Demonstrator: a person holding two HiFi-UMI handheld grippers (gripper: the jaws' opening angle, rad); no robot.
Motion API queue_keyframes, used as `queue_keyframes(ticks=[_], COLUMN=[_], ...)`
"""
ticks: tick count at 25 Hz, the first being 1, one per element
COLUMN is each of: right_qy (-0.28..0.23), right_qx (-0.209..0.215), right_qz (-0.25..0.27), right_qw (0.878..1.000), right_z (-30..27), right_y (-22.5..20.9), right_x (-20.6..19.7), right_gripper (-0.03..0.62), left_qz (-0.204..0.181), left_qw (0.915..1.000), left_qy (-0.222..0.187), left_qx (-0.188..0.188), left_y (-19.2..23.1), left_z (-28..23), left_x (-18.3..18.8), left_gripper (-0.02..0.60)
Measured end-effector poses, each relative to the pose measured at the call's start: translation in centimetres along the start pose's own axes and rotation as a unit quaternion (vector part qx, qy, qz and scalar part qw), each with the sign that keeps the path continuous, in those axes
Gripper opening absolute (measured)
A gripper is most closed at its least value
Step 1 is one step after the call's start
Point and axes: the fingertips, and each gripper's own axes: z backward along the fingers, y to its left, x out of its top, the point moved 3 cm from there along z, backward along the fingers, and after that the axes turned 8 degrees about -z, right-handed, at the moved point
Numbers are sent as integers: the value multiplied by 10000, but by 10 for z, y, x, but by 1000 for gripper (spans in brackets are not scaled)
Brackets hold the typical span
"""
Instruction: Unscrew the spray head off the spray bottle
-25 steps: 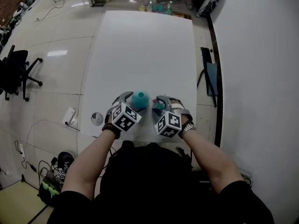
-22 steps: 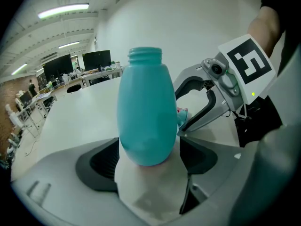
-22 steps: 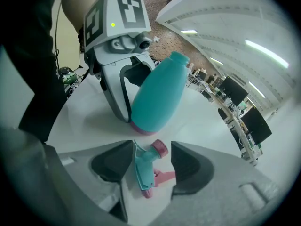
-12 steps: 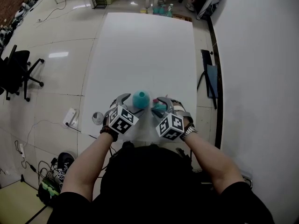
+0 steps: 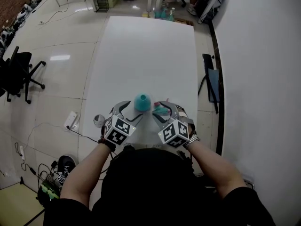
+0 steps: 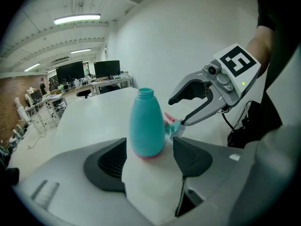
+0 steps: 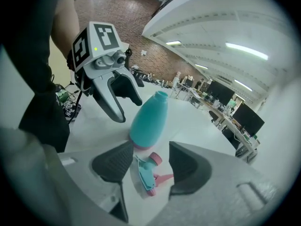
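Since the spray head [image 5: 162, 109] lay loose beside the upright bottle [image 5: 142, 101] on the table [image 5: 146, 55], unscrewing looked finished.
Left gripper view: left claw [image 6: 149, 150] spread, jaws just narrowing, bottle ahead, ungripped.
Right gripper view: right claw [image 7: 149, 160] spread, head lying untouched, presumably released.

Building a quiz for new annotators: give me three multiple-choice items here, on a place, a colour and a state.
1. Where is the spray head? A) screwed on the bottle B) lying on the table beside the bottle C) on the floor
2. What colour is the bottle's body? A) teal B) yellow C) black
3. How is the bottle? A) upright, neck open B) on its side C) upside down
Answers: B, it lies by the bottle's base; A, the body is teal; A, it stands with its neck bare.
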Motion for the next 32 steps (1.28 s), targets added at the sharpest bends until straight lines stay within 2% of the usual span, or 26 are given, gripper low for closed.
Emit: queue_keyframes(ticks=[3,9,11,23,27,32], right_qy=[-143,-321,-366,-475,-540,-627], right_qx=[-59,-169,-175,-103,-60,165], right_qz=[-184,-497,-588,-1191,-1418,-1943], right_qw=[9997,9981,9974,9917,9884,9788], right_z=[9,23,26,39,42,45], right_y=[-1,-6,-4,-5,-6,-5], right_x=[10,22,27,38,40,41], right_gripper=[185,35,4,-8,-8,-8], left_qz=[70,154,211,254,286,384], left_qw=[9999,9989,9985,9966,9961,9952], left_qy=[-154,-359,-428,-731,-791,-838], left_qx=[-32,-266,-284,-273,-285,-328], left_y=[-5,-19,-20,-25,-25,-26], left_z=[10,17,22,36,38,40], left_x=[10,26,31,56,61,67], left_gripper=[291,176,145,20,17,17])
